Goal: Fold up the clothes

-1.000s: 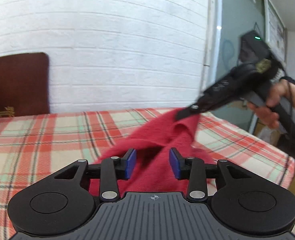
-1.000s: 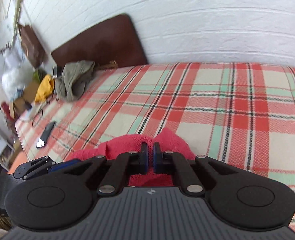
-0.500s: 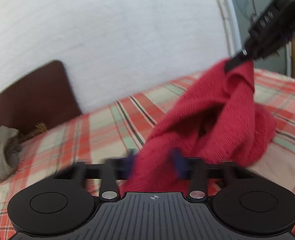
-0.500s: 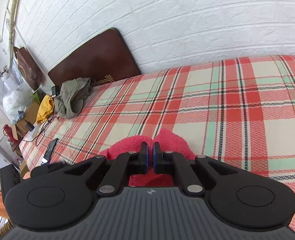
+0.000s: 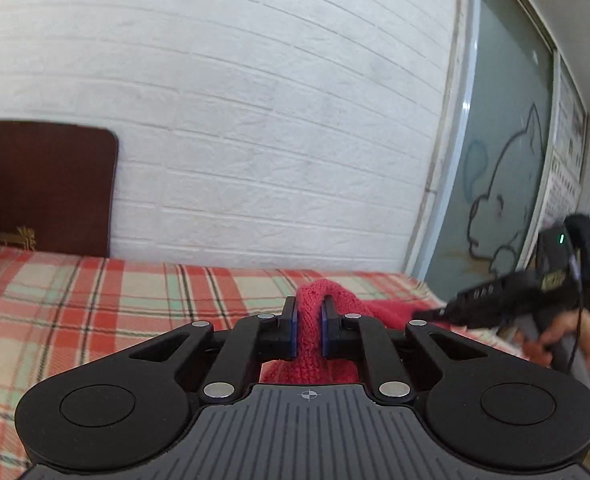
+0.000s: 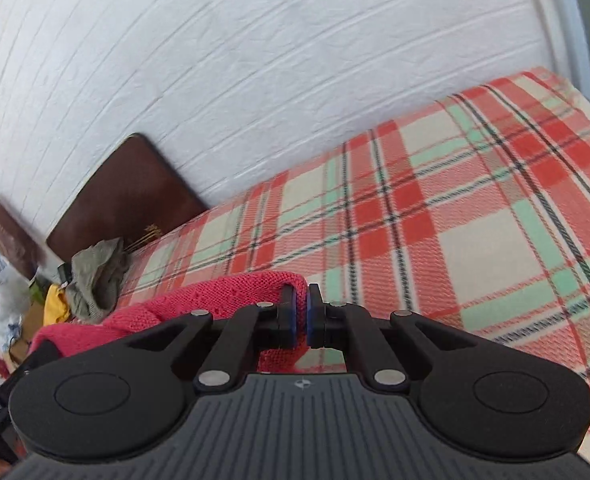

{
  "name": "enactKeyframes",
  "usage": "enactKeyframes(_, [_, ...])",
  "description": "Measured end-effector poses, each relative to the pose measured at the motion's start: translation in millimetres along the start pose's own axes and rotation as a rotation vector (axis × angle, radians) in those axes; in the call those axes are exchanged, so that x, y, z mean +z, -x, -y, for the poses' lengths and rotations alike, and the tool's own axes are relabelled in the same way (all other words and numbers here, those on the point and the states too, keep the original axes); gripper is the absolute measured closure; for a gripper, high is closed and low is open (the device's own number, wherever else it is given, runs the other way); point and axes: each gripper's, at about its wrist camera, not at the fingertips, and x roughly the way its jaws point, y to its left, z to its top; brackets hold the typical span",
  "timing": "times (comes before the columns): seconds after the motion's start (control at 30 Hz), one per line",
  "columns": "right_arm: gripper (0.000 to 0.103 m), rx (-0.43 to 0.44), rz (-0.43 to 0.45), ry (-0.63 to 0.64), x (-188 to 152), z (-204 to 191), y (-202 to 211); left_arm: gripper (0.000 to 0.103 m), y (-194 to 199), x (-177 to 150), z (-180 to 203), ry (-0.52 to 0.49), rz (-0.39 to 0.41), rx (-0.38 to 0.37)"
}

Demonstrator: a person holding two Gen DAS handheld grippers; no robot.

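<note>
We see the left tool (image 5: 307,332) with its blue pads closed to a narrow gap on a bunched ridge of the red knit (image 5: 309,344), which rises between them and spills below the fingers; in the right wrist view the right tool (image 6: 301,316) has its pads almost touching, pinching the end of a thick knitted hem (image 6: 231,292) that runs away to the left. The knit hangs between the two tools near the bed's (image 6: 475,208) front edge, toward its window-side corner, and how much of it rests on the plaid sheet we cannot tell. In the left wrist view the right tool (image 5: 427,314) appears blurred at the right, beyond the bed's edge, with red cloth at its tip. We judge the main risk to be slip: the right tool holds only a thin end of the hem, and a sharp pull apart could draw the loose stitches out of the pads. The left tool holds a wad rather than a single edge, so layers may shift inside it, and the fold line would then come out crooked. Because the work sits close to the edge, slack cloth could slide off the bed. A grey garment (image 6: 95,276) lies far off at the headboard (image 6: 123,196) end and should not interfere.
</note>
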Motion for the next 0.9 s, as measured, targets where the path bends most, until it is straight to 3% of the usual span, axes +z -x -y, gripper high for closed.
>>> enactKeyframes(0.13, [0.098, -0.081, -0.054, -0.025, -12.6, 24.4, -15.5, 0.096, -11.0, -14.4, -5.7, 0.090, -0.043, -0.005])
enactKeyframes(0.17, [0.098, -0.101, -0.102, -0.024, -19.0, 30.0, -24.2, 0.096, -16.7, -19.3, -6.9, 0.109, -0.067, -0.012])
enactKeyframes(0.23, [0.092, -0.124, -0.196, -0.021, -36.8, 36.2, -38.8, 0.096, -21.8, -25.4, -1.8, 0.093, -0.082, -0.020])
enactKeyframes(0.3, [0.090, -0.121, -0.174, 0.019, -47.2, 31.8, -32.9, 0.096, -22.4, -27.2, 7.0, 0.043, -0.080, -0.030])
enactKeyframes(0.37, [0.077, -0.136, -0.187, 0.035, -44.0, 26.3, -24.4, 0.096, -21.4, -26.1, 15.2, 0.000, -0.079, -0.048])
enactKeyframes(0.4, [0.064, -0.150, -0.173, 0.052, -39.6, 21.7, -17.7, 0.096, -21.5, -25.0, 18.0, -0.008, -0.080, -0.058])
enactKeyframes(0.53, [0.060, -0.168, -0.055, 0.235, -13.2, -15.2, 12.3, 0.096, -20.3, -23.8, 30.7, -0.056, -0.074, -0.081])
enactKeyframes(0.63, [0.046, -0.056, -0.027, 0.384, 2.4, -50.8, 18.6, 0.096, -19.1, -25.8, 40.7, -0.100, -0.075, -0.096])
enactKeyframes(0.7, [0.046, -0.010, -0.055, 0.483, 5.8, -71.4, 11.7, 0.096, -17.1, -27.7, 45.1, -0.128, -0.075, -0.096])
enactKeyframes(0.9, [0.051, -0.010, -0.229, 0.769, -11.8, -106.3, -23.3, 0.096, -6.6, -29.4, 47.3, -0.159, -0.078, -0.104])
